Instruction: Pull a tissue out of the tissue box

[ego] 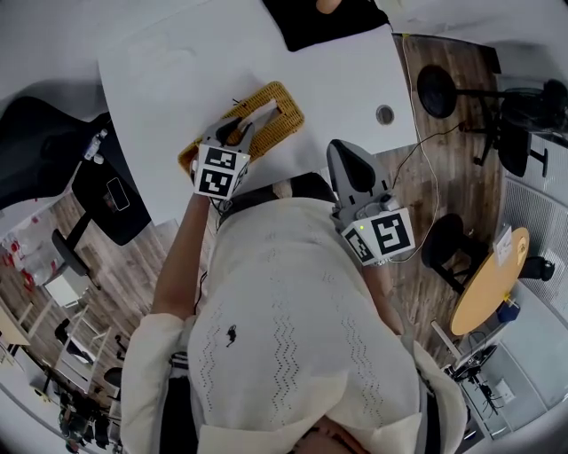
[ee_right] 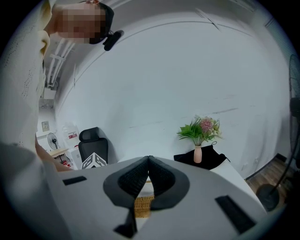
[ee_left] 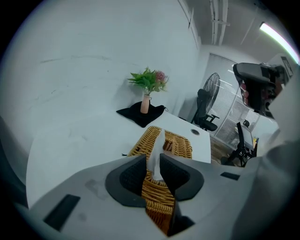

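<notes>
A woven wicker tissue box (ego: pixel 271 122) lies on the white table (ego: pixel 177 80). My left gripper (ego: pixel 241 131) hovers over the box's near end. In the left gripper view its jaws (ee_left: pixel 152 161) are shut on a white tissue (ee_left: pixel 159 143), which stands up from the slot of the wicker box (ee_left: pixel 180 145). My right gripper (ego: pixel 344 152) is held off the table's near edge, to the right of the box. Its jaws (ee_right: pixel 149 161) are shut with nothing between them, and a bit of the wicker box (ee_right: pixel 142 204) shows below them.
At the table's far end a black cloth (ego: pixel 324 19) lies under a small vase of flowers (ee_left: pixel 146 101). A cable hole (ego: pixel 384 113) is near the right edge. A black office chair (ego: pixel 106 195) stands left; a fan (ego: pixel 439 89) and a round wooden table (ego: pixel 488 284) stand right.
</notes>
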A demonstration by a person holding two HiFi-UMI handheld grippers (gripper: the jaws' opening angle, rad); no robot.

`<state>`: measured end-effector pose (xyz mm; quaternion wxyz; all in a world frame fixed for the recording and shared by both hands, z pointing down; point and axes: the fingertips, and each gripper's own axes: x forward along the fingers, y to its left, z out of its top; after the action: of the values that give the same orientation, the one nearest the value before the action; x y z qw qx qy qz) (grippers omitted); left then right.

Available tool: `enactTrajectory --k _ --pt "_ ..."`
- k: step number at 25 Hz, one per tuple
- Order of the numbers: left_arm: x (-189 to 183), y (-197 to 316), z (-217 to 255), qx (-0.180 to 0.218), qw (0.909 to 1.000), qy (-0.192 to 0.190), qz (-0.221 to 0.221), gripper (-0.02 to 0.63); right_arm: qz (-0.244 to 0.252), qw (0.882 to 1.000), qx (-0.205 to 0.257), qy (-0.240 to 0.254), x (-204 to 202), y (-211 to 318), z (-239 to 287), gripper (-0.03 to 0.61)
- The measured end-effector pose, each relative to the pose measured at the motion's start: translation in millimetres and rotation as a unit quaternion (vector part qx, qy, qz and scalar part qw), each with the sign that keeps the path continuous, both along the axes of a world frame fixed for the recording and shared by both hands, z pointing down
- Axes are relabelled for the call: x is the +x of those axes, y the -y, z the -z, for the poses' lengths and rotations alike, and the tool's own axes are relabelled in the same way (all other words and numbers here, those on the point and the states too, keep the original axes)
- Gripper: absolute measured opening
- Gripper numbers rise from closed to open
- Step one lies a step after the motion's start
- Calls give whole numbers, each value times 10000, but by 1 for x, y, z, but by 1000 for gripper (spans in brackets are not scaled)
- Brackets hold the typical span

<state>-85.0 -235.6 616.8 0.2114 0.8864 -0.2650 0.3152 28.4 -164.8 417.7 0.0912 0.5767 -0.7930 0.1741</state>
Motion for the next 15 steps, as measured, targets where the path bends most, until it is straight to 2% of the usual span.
enactTrajectory --k 6,10,15 --pt "-2 2 5 119 9996 55 238 20 185 9998 -15 -39 0 2 -1 2" --pt "-3 2 7 187 9988 -5 441 12 256 9997 -40 -37 5 2 -2 2" --pt "1 1 15 345 9983 55 456 12 395 9992 -31 -10 10 7 -3 2"
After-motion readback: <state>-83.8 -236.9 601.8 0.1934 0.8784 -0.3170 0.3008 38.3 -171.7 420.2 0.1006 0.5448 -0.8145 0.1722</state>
